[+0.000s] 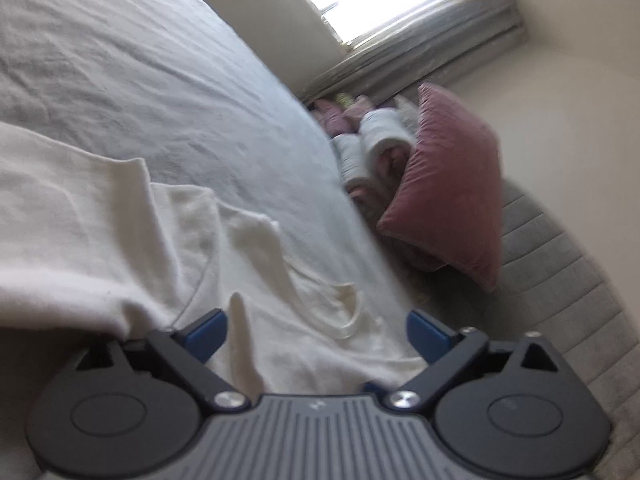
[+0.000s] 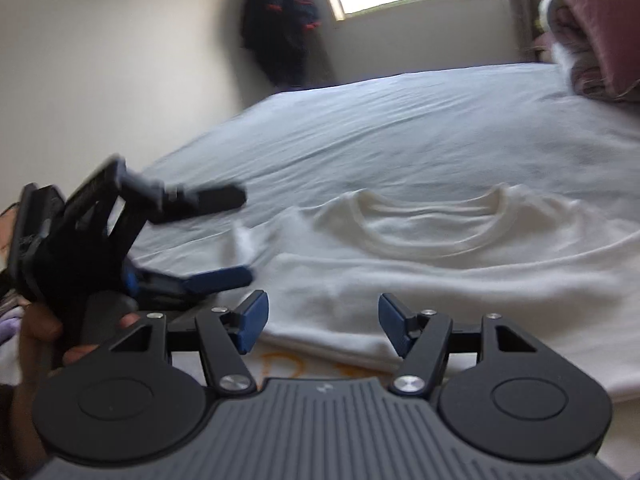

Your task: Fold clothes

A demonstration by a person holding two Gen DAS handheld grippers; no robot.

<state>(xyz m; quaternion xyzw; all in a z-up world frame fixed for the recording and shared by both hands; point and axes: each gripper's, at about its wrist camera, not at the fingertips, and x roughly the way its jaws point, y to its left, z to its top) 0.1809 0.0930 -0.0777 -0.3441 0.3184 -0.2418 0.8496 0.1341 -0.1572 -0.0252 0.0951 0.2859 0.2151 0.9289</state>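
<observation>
On the bed (image 2: 400,128), spread over its pale blue-white sheet, a cream T-shirt (image 2: 440,264) lies with its round neckline (image 2: 428,224) facing up and away from the person, the lower part already doubled over the chest so that a thick folded edge runs across the near side. That flat, neck-up layout makes sense for folding: the sheet gives a broad, soft surface, and the collar serves as a centre line. The right claw (image 2: 320,320) hovers just above the near folded edge, its blue pads well apart with only cloth beneath them, nothing pinched. The left claw (image 2: 224,236), held in a hand (image 2: 44,332) at the shirt's left side, also stands wide apart, one finger above and one low near a small raised tuft of cloth by the sleeve; from its own camera the left claw (image 1: 316,330) straddles loose fabric without pressing on it. I judge both are lining up for the next fold or tidying the sleeve. A pink cushion (image 1: 452,184) and rolled towels (image 1: 376,140) sit stacked at the headboard end, well clear of the work.
</observation>
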